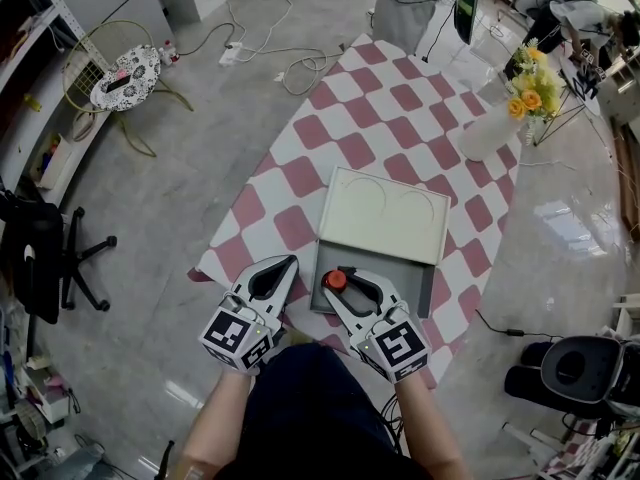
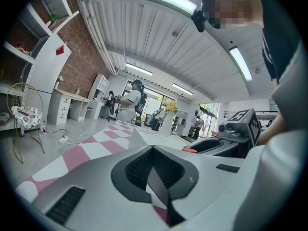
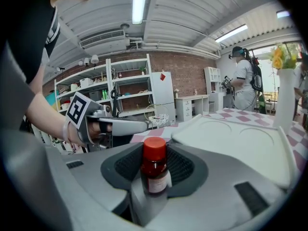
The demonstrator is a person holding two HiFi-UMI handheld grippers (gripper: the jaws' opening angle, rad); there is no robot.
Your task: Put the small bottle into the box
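The left forearm reaches forward from the body. Its claw lies low and nearly level over the near edge of the checked cloth. Its smooth grey shells are closed tip to tip around a teardrop-shaped hollow of dark ribbed padding, and nothing sits between them. A cube with black and white square markers rides at its rear.

Just beside it, the right forearm holds the right claw tipped slightly downward. Its ribbed dark pads are clamped on the small bottle, which stands upright between them. The bottle is dark reddish, with a pale label and a glossy round red cap. In the head view it sits over the near left part of the box, a shallow grey rectangular tray.

A matt cream lid, flat and embossed with two circles, lies across the far side of the tray. The pink and white cloth drapes over the worktop. At its far right corner stands a white vase of yellow flowers.
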